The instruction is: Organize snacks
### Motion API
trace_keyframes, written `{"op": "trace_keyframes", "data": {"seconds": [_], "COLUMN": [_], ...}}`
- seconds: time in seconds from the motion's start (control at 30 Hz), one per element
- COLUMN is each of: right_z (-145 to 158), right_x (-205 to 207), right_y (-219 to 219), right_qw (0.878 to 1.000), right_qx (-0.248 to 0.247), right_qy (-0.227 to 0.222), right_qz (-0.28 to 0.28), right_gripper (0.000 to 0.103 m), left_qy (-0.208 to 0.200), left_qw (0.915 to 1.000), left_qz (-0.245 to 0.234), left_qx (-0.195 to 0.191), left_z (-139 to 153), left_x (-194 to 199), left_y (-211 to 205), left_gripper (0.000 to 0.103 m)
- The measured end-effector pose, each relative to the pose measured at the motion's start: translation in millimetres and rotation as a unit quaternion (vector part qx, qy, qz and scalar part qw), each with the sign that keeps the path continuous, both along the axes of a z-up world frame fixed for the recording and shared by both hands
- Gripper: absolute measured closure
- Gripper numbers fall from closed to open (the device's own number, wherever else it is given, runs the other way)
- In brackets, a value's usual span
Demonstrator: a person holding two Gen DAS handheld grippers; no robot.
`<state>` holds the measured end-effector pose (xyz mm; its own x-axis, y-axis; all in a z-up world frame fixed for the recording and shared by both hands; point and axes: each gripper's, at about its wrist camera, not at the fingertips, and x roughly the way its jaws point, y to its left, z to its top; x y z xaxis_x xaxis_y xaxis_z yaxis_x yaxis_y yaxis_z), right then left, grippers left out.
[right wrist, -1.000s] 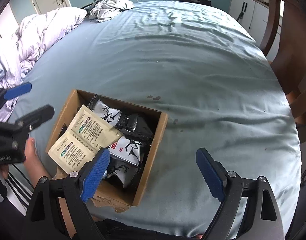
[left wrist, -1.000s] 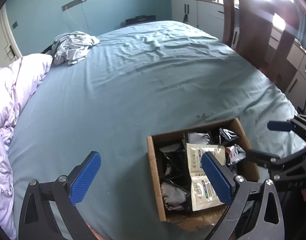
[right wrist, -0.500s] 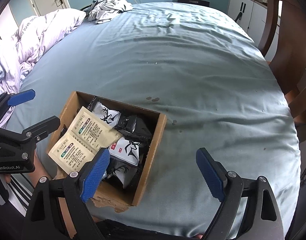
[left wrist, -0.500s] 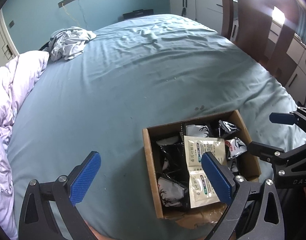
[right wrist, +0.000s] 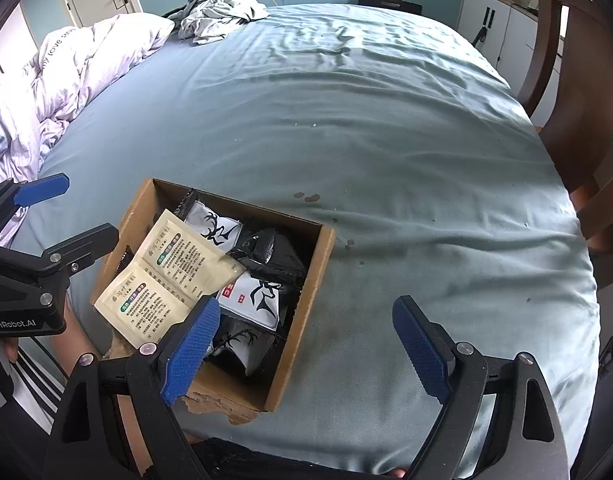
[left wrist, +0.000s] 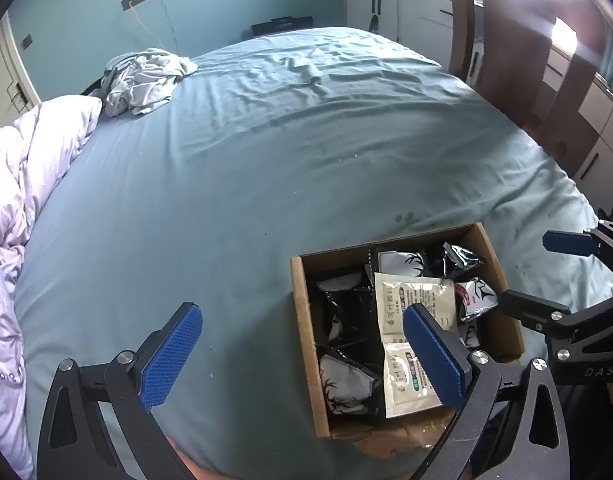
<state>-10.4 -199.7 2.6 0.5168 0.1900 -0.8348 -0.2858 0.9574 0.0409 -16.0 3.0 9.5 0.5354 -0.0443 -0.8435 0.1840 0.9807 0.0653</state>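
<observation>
An open cardboard box (left wrist: 302, 320) (right wrist: 318, 280) sits on the blue bed sheet near its front edge. Inside lie two joined cream packets (left wrist: 414, 304) (right wrist: 174, 276) on top of several black and white deer-print snack packets (left wrist: 402, 262) (right wrist: 214, 228). My left gripper (left wrist: 298, 316) (right wrist: 72, 214) hovers open over the box's left wall, with nothing between its blue pads. My right gripper (right wrist: 306, 308) (left wrist: 534, 272) stands open over the box's right wall, also holding nothing.
A wide stretch of bare sheet (right wrist: 346, 120) lies beyond the box. A lilac duvet (right wrist: 66, 68) is bunched on the left, and crumpled grey clothes (left wrist: 142, 80) lie at the far corner. A dark wooden chair (right wrist: 578, 80) and white cabinets (left wrist: 398, 8) stand to the right.
</observation>
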Motion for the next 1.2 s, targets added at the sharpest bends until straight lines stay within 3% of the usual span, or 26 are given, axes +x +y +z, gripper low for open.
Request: {"op": "trace_keyframes", "data": {"seconds": [0.13,0.33,0.73,1.2], "right_z": [-0.3,-0.6,-0.8,-1.9], "right_x": [0.1,0.3,1.0,3.2], "right_y": [0.2,-0.2,-1.2,0.1], "right_qw": [1.000,1.000,1.000,1.000], "right_qx": [-0.001,-0.004,-0.009,-0.020], "right_qy": [-0.001,-0.002,-0.003,-0.003], "right_qz": [0.001,0.005,0.010,0.019], "right_gripper": [0.015,0.015,0.015,0.015], "left_qy": [0.003,-0.003,-0.036,-0.018], "left_qw": [0.9999,0.9981,0.9968,0.9959], "left_qz": [0.000,0.006,-0.002,-0.021], "left_qx": [0.013,0.062,0.071,0.086], "left_z": [-3.5,-8.4,-0.6,-7.2], "left_x": [0.0,-0.2,-8.1,-5.8], "left_y": [-1.5,-6.8,-11.0,-19.0], "left_gripper": [0.000,0.000,0.001,0.001]}}
